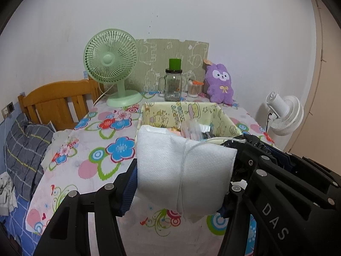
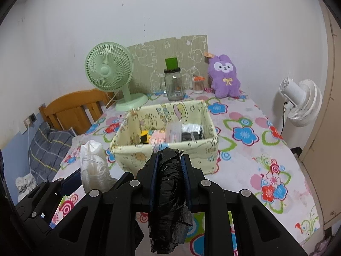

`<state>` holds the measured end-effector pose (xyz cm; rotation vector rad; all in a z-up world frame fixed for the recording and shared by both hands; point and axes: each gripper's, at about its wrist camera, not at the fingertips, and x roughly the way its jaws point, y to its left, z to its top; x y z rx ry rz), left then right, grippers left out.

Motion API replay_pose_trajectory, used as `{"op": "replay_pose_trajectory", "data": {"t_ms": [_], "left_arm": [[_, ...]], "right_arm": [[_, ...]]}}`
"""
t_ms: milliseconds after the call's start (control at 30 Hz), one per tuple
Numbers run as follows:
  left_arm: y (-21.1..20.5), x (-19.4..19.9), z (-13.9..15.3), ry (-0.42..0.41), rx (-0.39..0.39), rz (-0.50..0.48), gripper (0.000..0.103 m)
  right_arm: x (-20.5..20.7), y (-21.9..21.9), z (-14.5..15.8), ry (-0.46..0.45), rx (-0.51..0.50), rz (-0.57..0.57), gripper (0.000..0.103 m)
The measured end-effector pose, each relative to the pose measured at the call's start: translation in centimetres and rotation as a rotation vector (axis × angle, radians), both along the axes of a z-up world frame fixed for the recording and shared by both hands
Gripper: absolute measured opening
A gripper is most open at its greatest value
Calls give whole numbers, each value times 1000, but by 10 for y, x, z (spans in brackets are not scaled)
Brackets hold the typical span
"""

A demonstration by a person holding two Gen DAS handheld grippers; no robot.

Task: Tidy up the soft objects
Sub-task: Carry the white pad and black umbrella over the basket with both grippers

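Table (image 2: 266, 140) with a flowered cloth fills the scene, set against a white wall; wooden headboard (image 2: 72, 108) off to the left.

Fabric basket (image 2: 170, 153), pale yellow with cartoon print, sits mid-table, open top, already holding several small items, some pink and yellow, some in clear or silver wrap. Its long axis runs left to right across both views. Behind it: green fan (image 2: 110, 72), glass jar (image 2: 173, 86), purple plush (image 2: 226, 76).

Left gripper (image 1: 183, 170) is clamped on a white tissue bundle (image 1: 183, 168) tied round with white string. Bundle stands upright between the blue pads, bulging wide above them. In the left wrist view its top overlaps the basket's (image 1: 223, 115) near-left corner, so it reads as raised just short of the near rim.

Right gripper (image 2: 169, 179) is closed tight on a rolled black plastic bag (image 2: 168, 196), roll held vertical, loose tail hanging below the jaws. Its top sits in line with the middle of the near basket wall, basket straight ahead.

The white bundle (image 2: 93, 166) also shows in the right wrist view, to the left and level with the basket's left end.

Judgement: both loads lie on the near side of the basket; each needs a forward carry over the near rim. Neither hand looks clearly nearer; right is better centred.
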<state>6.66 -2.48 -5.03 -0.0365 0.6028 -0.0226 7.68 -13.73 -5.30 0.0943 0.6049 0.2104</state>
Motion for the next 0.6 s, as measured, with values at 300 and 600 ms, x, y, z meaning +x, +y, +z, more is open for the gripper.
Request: {"op": "replay_pose_trajectory", "data": {"t_ms": [300,600], "left_arm": [[-1,9,18,-26,3,-3,62],[-3,21,29,-49,4,-7,62]], "right_arm": [[9,0,19,-26,2,-5,24],[19,-3,32,-50,6,-14,24]]}}
